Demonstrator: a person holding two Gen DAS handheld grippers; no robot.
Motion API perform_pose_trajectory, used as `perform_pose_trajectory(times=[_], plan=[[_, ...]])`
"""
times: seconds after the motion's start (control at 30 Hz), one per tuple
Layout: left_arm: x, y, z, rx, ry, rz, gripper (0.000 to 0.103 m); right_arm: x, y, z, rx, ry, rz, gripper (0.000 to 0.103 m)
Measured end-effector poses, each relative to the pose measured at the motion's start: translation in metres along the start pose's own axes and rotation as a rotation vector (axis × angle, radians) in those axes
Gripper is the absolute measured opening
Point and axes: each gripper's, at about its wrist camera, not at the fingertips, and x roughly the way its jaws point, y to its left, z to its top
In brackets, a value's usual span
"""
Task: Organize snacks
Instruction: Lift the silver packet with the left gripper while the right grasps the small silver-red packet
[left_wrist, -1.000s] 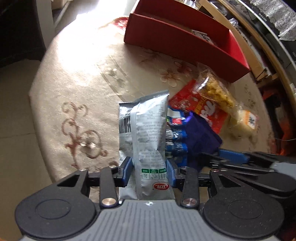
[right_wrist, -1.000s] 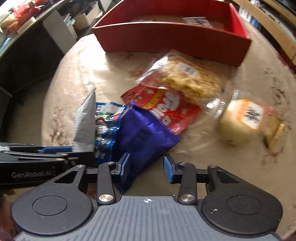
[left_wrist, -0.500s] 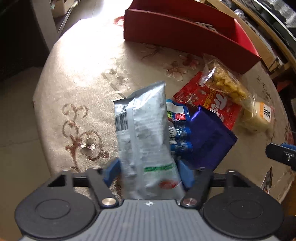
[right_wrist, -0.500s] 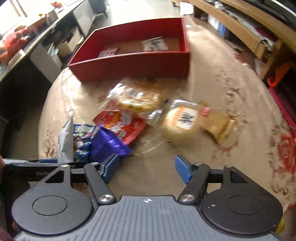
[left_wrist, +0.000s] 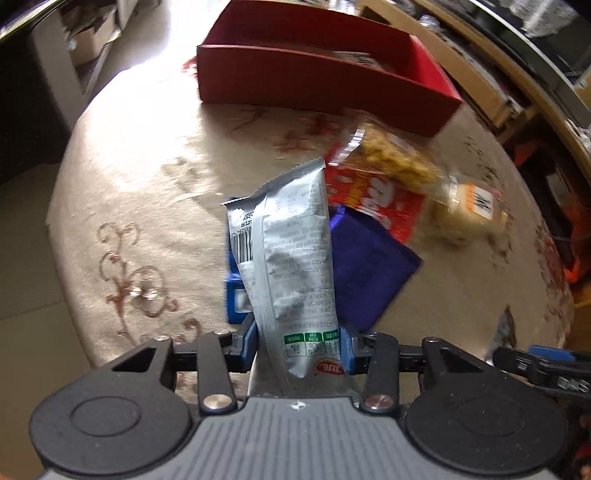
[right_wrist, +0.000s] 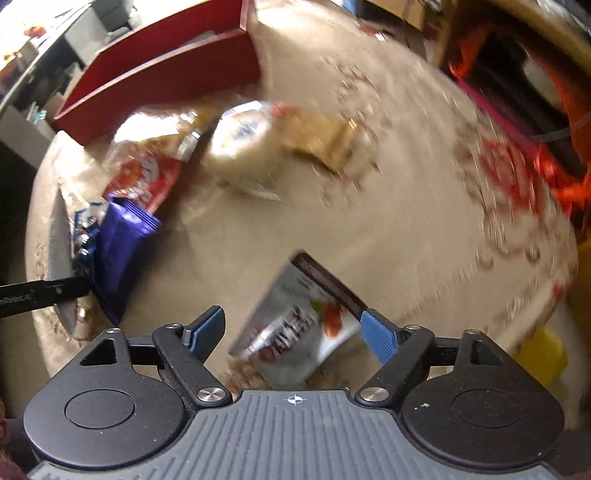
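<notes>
My left gripper (left_wrist: 297, 341) is shut on a silver snack packet (left_wrist: 291, 254) and holds it upright above the round table. Behind it lie a purple packet (left_wrist: 369, 266), a blue packet (left_wrist: 236, 299), a red packet (left_wrist: 376, 203), a clear bag of yellow snacks (left_wrist: 395, 155) and a pale round snack (left_wrist: 472, 210). The red box (left_wrist: 314, 85) stands at the far side. My right gripper (right_wrist: 291, 332) is open, its fingers either side of a white and brown packet (right_wrist: 299, 321) lying on the table. The red box (right_wrist: 159, 81) shows far left there.
The table has a beige flowered cloth (left_wrist: 147, 192) and its edge drops off at the left. A tan wrapped snack (right_wrist: 321, 140) lies beside the pale round one. Shelving (left_wrist: 517, 74) runs along the right. A yellow object (right_wrist: 543, 354) sits beyond the table's right edge.
My left gripper has lifted the silver packet higher and toward the box. My right gripper has swung right, away from the purple packet, and now straddles the white and brown packet.
</notes>
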Motion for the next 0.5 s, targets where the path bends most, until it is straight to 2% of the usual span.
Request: perform_pose_trajectory(times=[0.07,0.23,0.27,0.33,0.43,0.5], plan=[[-0.002,-0.008,-0.002,0.025,-0.002,-0.02,0.039,0.006,-0.001,-0.001,0.024,0.02,0.0,0.086],[0.004,-0.03,-0.008,0.088,0.019,-0.03,0.038,0.023,-0.002,-0.002,0.118,0.053,0.069,0.087],[0.007,-0.033,-0.009,0.096,0.024,-0.029,0.038,0.024,0.003,-0.001,0.104,0.047,0.054,0.09],[0.01,-0.036,-0.01,0.105,0.038,-0.033,0.038,0.026,0.016,0.002,0.018,0.013,0.01,0.087],[0.015,-0.04,-0.012,0.117,0.047,-0.021,0.038,0.03,0.034,0.002,-0.136,0.006,-0.076,0.078],[0.017,-0.041,-0.012,0.131,0.054,-0.02,0.039,0.029,0.041,0.0,-0.201,0.002,-0.086,0.068]])
